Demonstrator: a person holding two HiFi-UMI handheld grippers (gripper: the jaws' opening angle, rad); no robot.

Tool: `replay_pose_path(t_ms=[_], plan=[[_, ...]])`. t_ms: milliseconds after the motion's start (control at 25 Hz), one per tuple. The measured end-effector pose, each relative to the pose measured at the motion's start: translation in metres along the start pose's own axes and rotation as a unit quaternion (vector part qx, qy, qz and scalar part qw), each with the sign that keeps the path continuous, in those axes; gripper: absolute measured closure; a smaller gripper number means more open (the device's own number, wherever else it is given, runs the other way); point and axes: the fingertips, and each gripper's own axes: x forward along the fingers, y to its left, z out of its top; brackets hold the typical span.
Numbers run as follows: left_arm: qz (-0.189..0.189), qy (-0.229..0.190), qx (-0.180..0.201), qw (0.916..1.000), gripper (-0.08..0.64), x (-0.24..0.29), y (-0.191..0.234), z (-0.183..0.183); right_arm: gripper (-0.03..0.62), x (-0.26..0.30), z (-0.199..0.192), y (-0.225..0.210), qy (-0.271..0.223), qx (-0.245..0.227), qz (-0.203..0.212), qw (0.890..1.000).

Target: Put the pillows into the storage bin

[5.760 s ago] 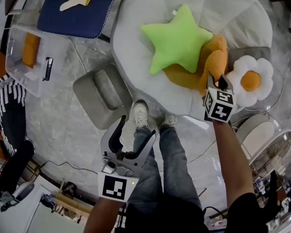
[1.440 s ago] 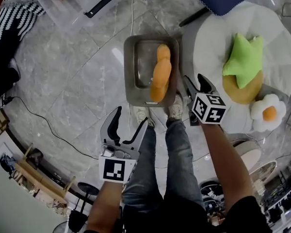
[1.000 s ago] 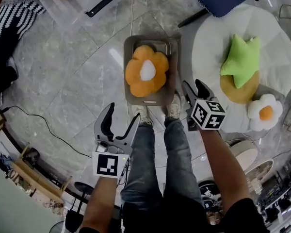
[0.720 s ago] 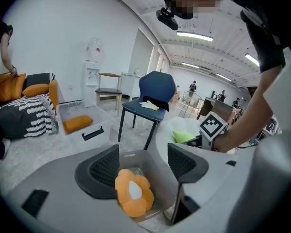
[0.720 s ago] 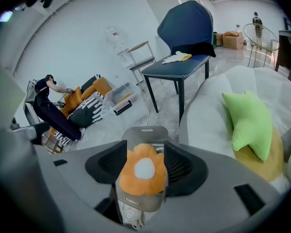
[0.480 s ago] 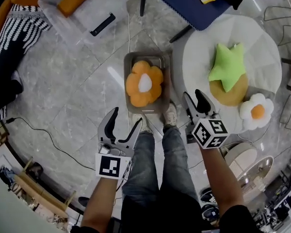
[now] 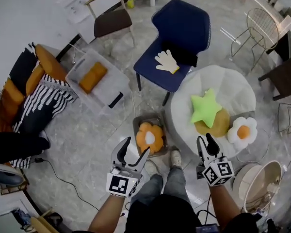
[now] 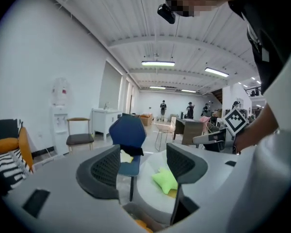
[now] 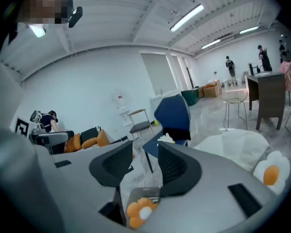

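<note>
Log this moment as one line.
orange flower pillow in storage bin | green star pillow, white flower pillow on beanbag | left gripper open, empty | right gripper open, empty, jaws just been closing

a big open-plan office or lab hall, going by the strip lights [image 8: 157, 63] on a ribbed white ceiling, bare walls, a polished stone-look floor [image 7: 87, 130], a water dispenser [image 8: 59, 125], a desk [image 9: 269, 93], loose chairs [image 7: 180, 38] and people [image 8: 163, 106] standing far off.

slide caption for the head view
An orange flower pillow lies in the grey bin; a green star pillow waits on the white beanbag.
</note>
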Motion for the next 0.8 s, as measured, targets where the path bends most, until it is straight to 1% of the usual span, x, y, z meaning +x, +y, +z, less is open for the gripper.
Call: replay_pose_path(t_ms=[120,200,280,400,480,600,800], plan=[[-0.017,-0.033,0.037,0.9986,0.249,0.005,-0.008,0.049,0.410,-0.032,0.049,-0.004,-0.056,-0.030,-0.019,0.998],[-0.031,-0.050,0.043,0.9973,0.249,0.015,-0.021,0.073,0.410,-0.054,0.073,-0.014,-0.088,-0.046,-0.035,0.994],[-0.044,-0.062,0.048,0.9960,0.249,0.027,-0.044,0.089,0.411,-0.076,0.088,-0.028,-0.110,-0.059,-0.053,0.991],[-0.071,-0.071,0.061,0.9931,0.249,0.045,-0.087,0.105,0.411,-0.108,0.098,-0.055,-0.128,-0.079,-0.081,0.985],[-0.087,-0.070,0.067,0.9915,0.249,0.061,-0.116,0.108,0.411,-0.127,0.099,-0.080,-0.130,-0.086,-0.096,0.983],[-0.098,-0.064,0.068,0.9908,0.249,0.090,-0.156,0.098,0.411,-0.150,0.089,-0.130,-0.125,-0.083,-0.123,0.981],[-0.117,-0.032,0.033,0.9921,0.249,0.137,-0.245,0.067,0.411,-0.192,0.059,-0.235,-0.073,-0.076,-0.168,0.980]])
